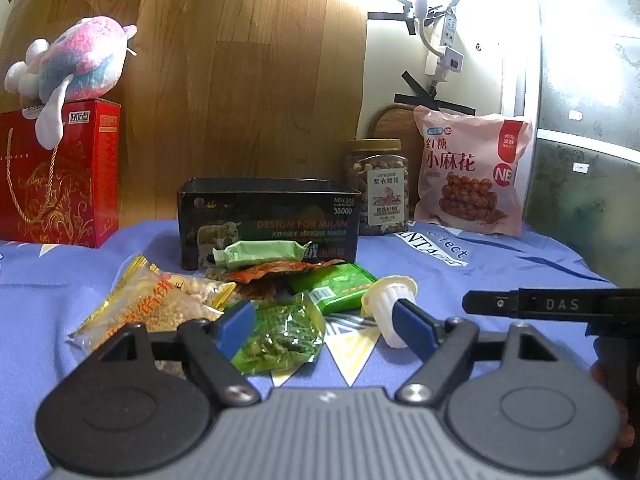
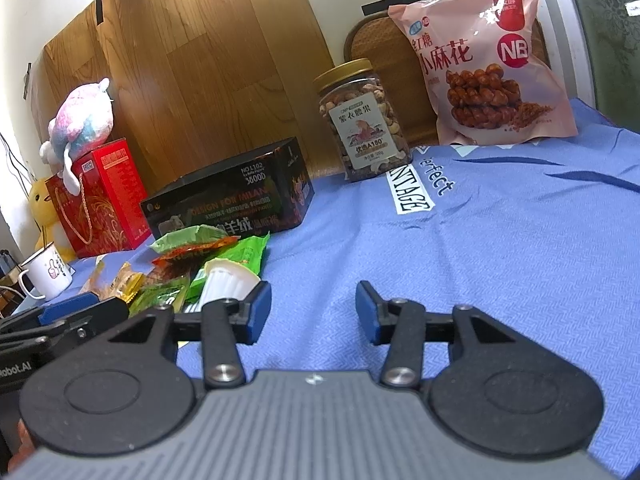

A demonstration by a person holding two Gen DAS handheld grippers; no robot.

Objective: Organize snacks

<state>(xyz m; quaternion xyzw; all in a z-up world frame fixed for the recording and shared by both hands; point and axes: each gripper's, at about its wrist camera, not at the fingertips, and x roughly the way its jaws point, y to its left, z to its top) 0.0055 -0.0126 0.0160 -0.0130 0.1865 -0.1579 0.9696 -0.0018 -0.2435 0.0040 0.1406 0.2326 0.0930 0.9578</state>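
A pile of small snack packets lies on the blue cloth in front of an open black tin box (image 1: 266, 222), also in the right wrist view (image 2: 228, 208). My left gripper (image 1: 326, 326) is open over the pile, its fingers either side of a clear green packet (image 1: 280, 336). A white jelly cup (image 1: 390, 308) lies by its right finger. A yellow cracker packet (image 1: 148, 308), a pale green bar (image 1: 260, 252) and a dark green packet (image 1: 340, 284) are in the pile. My right gripper (image 2: 314, 312) is open and empty over bare cloth, right of the jelly cup (image 2: 224, 284).
A nut jar (image 1: 378, 186) and a pink bag of twists (image 1: 472, 168) stand at the back right. A red gift box (image 1: 56, 176) with a plush toy (image 1: 72, 68) stands at the left. A white mug (image 2: 44, 276) sits at the left edge. Wooden board behind.
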